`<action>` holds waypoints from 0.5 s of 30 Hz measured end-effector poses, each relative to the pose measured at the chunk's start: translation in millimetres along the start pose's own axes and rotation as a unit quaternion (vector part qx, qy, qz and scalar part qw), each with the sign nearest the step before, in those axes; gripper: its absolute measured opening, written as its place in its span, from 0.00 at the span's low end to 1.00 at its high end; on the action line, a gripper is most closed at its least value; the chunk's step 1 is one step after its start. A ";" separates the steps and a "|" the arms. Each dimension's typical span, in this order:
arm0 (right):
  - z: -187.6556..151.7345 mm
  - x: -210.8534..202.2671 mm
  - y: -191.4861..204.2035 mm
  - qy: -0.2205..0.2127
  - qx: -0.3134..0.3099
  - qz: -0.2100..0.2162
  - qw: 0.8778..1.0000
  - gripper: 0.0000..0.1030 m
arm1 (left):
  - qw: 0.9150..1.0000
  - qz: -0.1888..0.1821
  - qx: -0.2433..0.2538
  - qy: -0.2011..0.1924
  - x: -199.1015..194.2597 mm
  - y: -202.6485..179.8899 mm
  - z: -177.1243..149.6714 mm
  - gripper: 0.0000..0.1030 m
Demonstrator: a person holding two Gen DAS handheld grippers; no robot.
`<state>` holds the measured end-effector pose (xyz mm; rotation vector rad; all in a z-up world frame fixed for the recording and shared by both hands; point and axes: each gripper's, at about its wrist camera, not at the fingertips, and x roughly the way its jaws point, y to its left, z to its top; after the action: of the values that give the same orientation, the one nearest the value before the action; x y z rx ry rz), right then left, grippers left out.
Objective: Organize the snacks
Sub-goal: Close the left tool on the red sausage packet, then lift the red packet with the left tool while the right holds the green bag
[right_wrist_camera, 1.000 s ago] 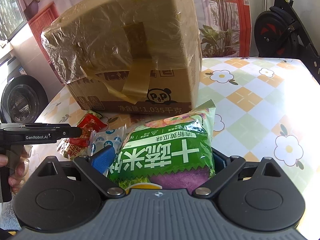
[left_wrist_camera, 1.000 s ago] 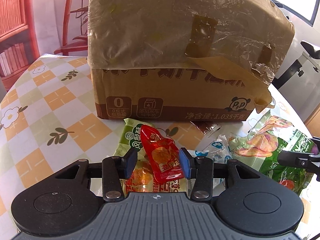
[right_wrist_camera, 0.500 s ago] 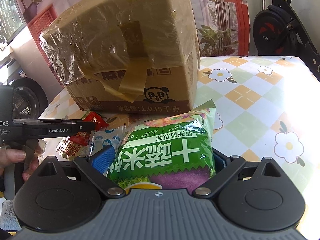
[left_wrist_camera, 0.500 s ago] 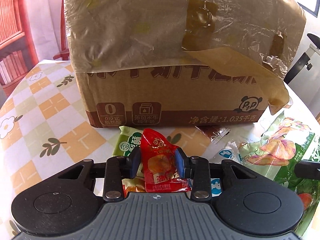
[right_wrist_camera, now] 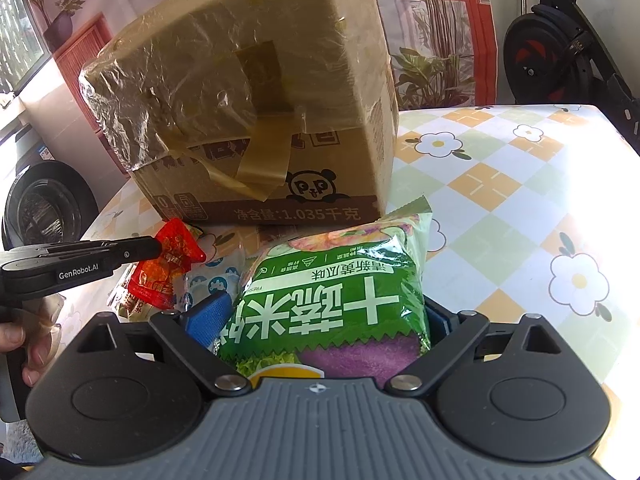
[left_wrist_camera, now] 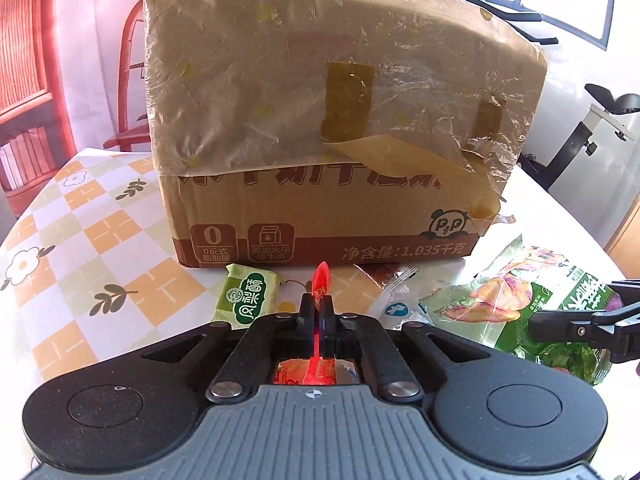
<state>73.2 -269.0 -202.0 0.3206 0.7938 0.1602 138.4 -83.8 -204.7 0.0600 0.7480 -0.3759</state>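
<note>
My left gripper [left_wrist_camera: 316,308] is shut on a small red snack packet [left_wrist_camera: 322,276], the pads pinching it edge-on just above the table. The right wrist view shows that packet [right_wrist_camera: 176,256] hanging from the left gripper's [right_wrist_camera: 152,248] tips. My right gripper [right_wrist_camera: 324,312] stands wide, its blue pads [right_wrist_camera: 212,316] against both sides of a big green snack bag [right_wrist_camera: 332,280]. That bag [left_wrist_camera: 520,300] lies on the table right of the left gripper. A small green packet [left_wrist_camera: 250,298] and a white-and-blue packet [left_wrist_camera: 396,310] lie in front of the cardboard box [left_wrist_camera: 340,140].
The tall box, wrapped in tape and plastic film, blocks the middle of the checked tablecloth [left_wrist_camera: 100,240]. A clear wrapper [left_wrist_camera: 394,274] lies at its foot. A person's hand [right_wrist_camera: 24,344] holds the left gripper's handle. An exercise bike [right_wrist_camera: 560,40] stands beyond the table's right edge.
The left jaws have shut on the red packet and lifted it off the pile, moving toward the box. The right gripper and green bag have not moved.
</note>
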 end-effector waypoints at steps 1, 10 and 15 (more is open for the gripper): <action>-0.2 -0.3 0.2 0.000 0.000 0.000 1.000 0.92 | 1.000 -0.001 -0.004 -0.002 -2.8 2.3 -0.9 0.03; -1.4 -7.6 1.6 -0.012 -0.010 -0.003 1.000 0.78 | 0.999 0.010 -0.031 -0.041 -37.8 23.9 -0.2 0.01; -1.4 -18.2 0.3 -0.032 -0.010 -0.011 0.999 0.71 | 0.998 0.014 -0.030 -0.056 -50.5 26.1 3.3 0.01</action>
<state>59.6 -273.1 -190.6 0.2959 0.7307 0.1366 116.0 -44.3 -170.3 -0.0063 0.6457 -0.3272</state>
